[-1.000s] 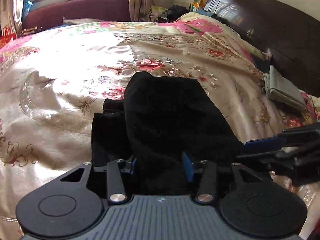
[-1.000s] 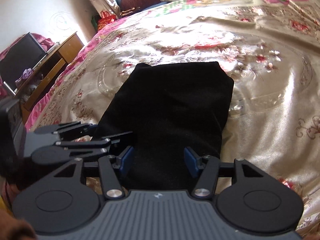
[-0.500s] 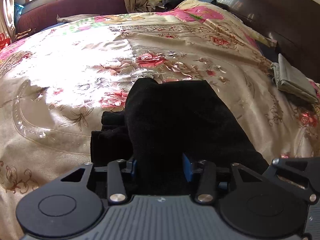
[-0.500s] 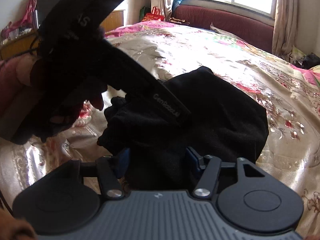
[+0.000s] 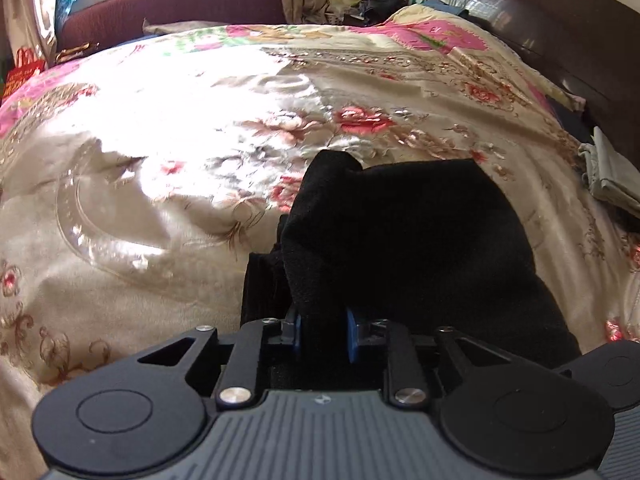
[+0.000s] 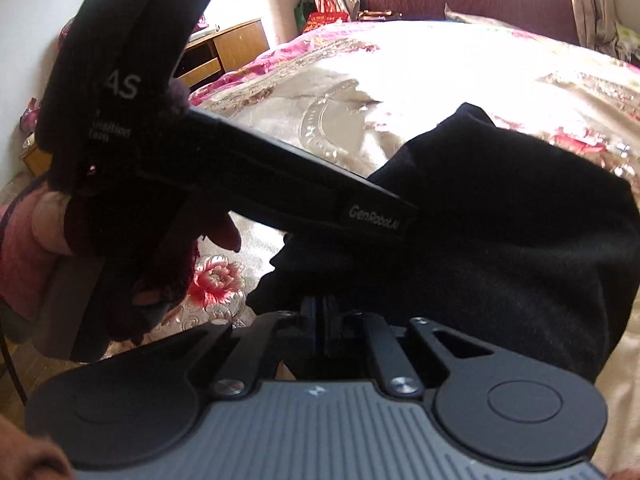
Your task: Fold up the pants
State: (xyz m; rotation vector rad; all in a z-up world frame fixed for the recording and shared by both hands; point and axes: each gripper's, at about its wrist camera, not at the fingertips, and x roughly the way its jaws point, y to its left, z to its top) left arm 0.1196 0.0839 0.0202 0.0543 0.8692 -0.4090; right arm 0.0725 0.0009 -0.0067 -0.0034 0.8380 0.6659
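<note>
The black pants (image 5: 408, 236) lie folded on the floral bedspread (image 5: 180, 152). My left gripper (image 5: 323, 334) is shut on the near edge of the pants, with a thick bunch of black cloth between its blue pads. My right gripper (image 6: 320, 330) is shut on the pants (image 6: 500, 220) too, its blue pads almost touching over a thin edge. The left gripper's body (image 6: 224, 176) and the hand holding it cross the right wrist view from the upper left, just above the pants.
A folded grey-green garment (image 5: 608, 176) lies at the bed's right edge by the dark headboard (image 5: 560, 32). A maroon sofa (image 5: 180, 8) stands beyond the bed under the window. A wooden cabinet (image 6: 228, 52) stands left of the bed.
Both grippers have closed from open onto the near edge of the pants. The right gripper has swung round to the left gripper's side, and the cloth has bunched up.
</note>
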